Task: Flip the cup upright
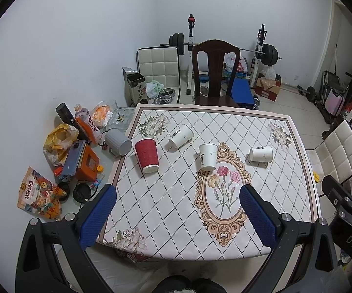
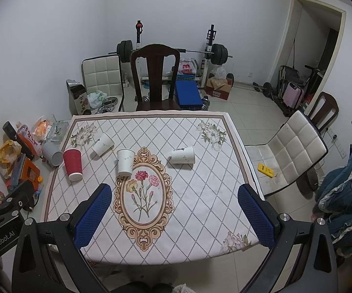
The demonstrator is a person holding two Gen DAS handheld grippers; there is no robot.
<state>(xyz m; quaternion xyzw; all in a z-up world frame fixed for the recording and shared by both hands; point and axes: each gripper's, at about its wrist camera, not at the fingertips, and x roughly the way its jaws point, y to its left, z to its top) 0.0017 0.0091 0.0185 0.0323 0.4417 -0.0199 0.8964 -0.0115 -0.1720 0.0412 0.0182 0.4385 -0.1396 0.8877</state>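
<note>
Several paper cups sit on the patterned tablecloth (image 1: 176, 214). A red cup (image 1: 147, 155) (image 2: 72, 164) stands upside down at the left. A white cup (image 1: 181, 136) (image 2: 103, 144) lies on its side behind it. A second white cup (image 1: 208, 156) (image 2: 125, 162) stands upside down in the middle. A third white cup (image 1: 261, 154) (image 2: 182, 155) lies on its side at the right. My left gripper (image 1: 177, 190) and right gripper (image 2: 174, 190) are both open and empty, held above the near edge of the table.
A grey mug (image 1: 118, 142) lies at the cloth's left edge beside bottles, snack bags (image 1: 39, 194) and a phone. A dark wooden chair (image 1: 215, 73) stands behind the table, a white chair (image 2: 288, 153) to the right. A weight bench stands at the back wall.
</note>
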